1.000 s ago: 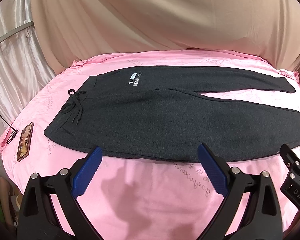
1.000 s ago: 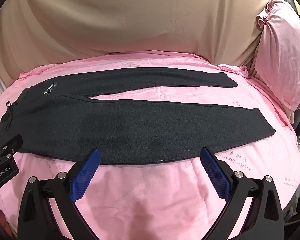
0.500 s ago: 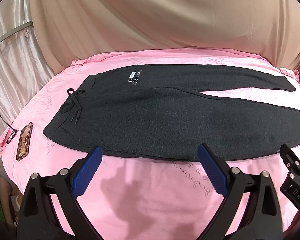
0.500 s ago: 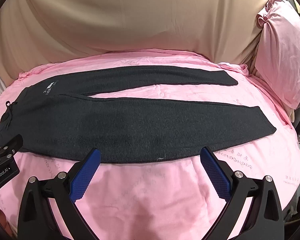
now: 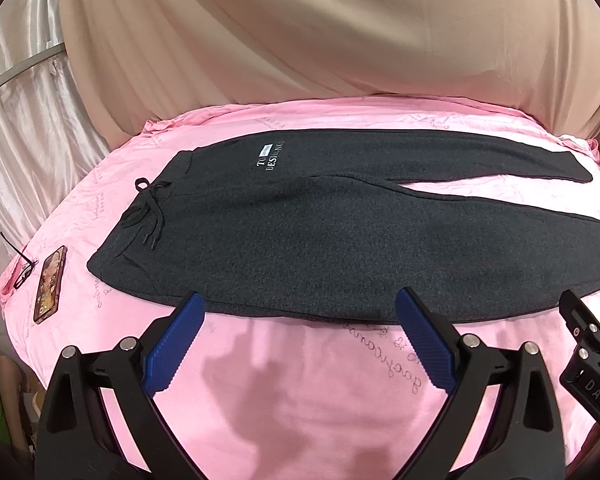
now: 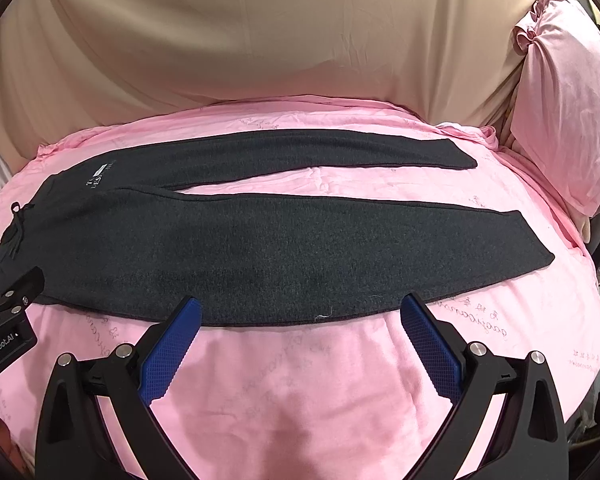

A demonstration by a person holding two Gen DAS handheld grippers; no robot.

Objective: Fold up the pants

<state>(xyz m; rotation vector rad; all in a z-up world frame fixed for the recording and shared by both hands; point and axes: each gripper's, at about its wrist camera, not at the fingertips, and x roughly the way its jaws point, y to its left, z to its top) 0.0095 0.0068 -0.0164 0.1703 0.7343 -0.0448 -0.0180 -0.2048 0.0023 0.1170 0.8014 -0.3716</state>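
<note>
The pants (image 5: 340, 232) are dark gray with small white letters. The bed sheet (image 6: 300, 380) is pink with thin writing on it. The pillow (image 6: 568, 96) is pink too. The curtain (image 6: 260, 40) is tan.

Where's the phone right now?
In the left wrist view, the phone lies on the pink sheet at the far left edge, beside the glasses and left of the pants' waistband; the right wrist view doesn't show it.
</note>
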